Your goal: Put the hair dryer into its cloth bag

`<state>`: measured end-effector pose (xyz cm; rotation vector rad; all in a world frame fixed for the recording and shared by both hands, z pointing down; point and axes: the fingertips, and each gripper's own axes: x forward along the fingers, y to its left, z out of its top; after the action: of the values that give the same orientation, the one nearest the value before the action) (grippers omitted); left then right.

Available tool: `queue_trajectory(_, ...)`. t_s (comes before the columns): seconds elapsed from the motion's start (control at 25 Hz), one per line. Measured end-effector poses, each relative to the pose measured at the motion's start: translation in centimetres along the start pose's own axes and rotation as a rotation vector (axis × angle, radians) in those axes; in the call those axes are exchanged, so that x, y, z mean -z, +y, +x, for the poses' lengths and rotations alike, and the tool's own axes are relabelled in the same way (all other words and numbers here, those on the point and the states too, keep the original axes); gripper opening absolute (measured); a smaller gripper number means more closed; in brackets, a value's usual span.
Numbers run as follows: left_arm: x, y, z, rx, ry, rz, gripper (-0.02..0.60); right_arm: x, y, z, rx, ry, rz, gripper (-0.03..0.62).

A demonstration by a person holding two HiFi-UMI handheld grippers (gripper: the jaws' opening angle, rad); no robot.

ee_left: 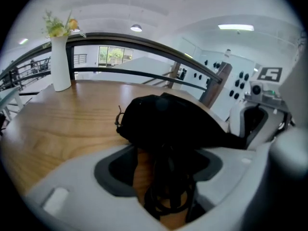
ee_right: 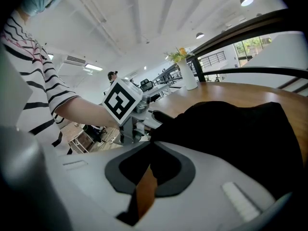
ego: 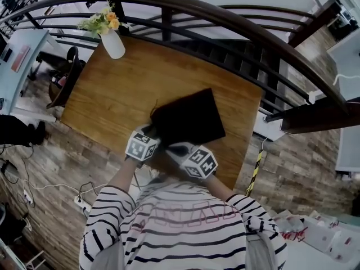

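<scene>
The black cloth bag (ego: 188,117) lies on the wooden table (ego: 112,94), near its front edge. It bulges in the left gripper view (ee_left: 168,119). No hair dryer shows in any view. My left gripper (ego: 153,130) stands open at the bag's near left corner. A black cord (ee_left: 166,196) hangs loose between its jaws (ee_left: 163,167). My right gripper (ego: 172,148) is shut on the bag's near edge, with the black cloth (ee_right: 231,124) pinched between its jaws (ee_right: 149,162). In the right gripper view, the left gripper (ee_right: 144,119) sits just beyond the bag's corner.
A white vase with flowers (ego: 112,41) stands at the table's far left corner. A dark curved railing (ego: 225,16) runs behind the table. The person's striped sleeves fill the space at the front edge.
</scene>
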<state>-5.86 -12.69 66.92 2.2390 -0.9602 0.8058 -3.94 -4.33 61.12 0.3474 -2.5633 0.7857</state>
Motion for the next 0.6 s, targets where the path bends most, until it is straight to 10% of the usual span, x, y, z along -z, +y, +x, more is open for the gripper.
queue_trajectory(0.6, 4.6, -1.3, -4.4, -0.011, -0.024, 0.024, 0.282, -0.1, 0.4, 1.0, 0.001, 0.006, 0.012, 0.011)
